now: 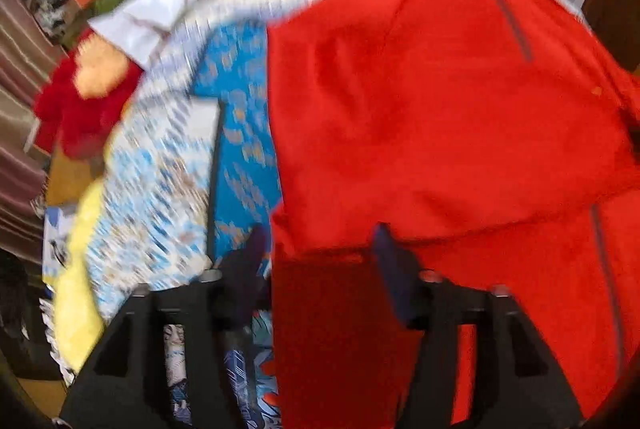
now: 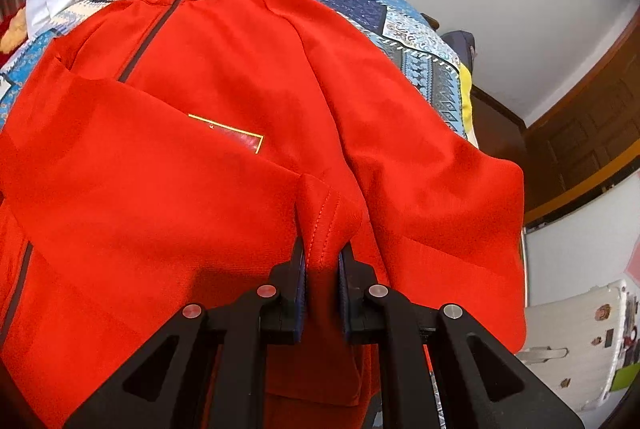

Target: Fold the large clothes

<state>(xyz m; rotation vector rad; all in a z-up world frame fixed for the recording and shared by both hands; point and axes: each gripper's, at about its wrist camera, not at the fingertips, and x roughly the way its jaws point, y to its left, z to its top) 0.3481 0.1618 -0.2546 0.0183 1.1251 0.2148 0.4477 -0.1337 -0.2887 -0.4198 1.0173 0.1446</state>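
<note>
The right gripper [image 2: 323, 261] pinches a fold of the red jacket [image 2: 224, 77] tight between its jaws. The left gripper [image 1: 320, 249] has wide jaws with nothing squeezed; the jacket lies just past them. Beyond is a blue patterned bedspread [image 1: 240, 101].

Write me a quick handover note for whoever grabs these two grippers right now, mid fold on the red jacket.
Left gripper: open, nothing between the jaws, over the near edge of the red jacket.
Right gripper: shut on a pinched fold of the jacket's edge.
Jacket lies spread on the patterned bedspread, zip side up, its left side already folded over the front.
Left to do: bring over the side the right gripper holds, then fold it shorter.
</note>
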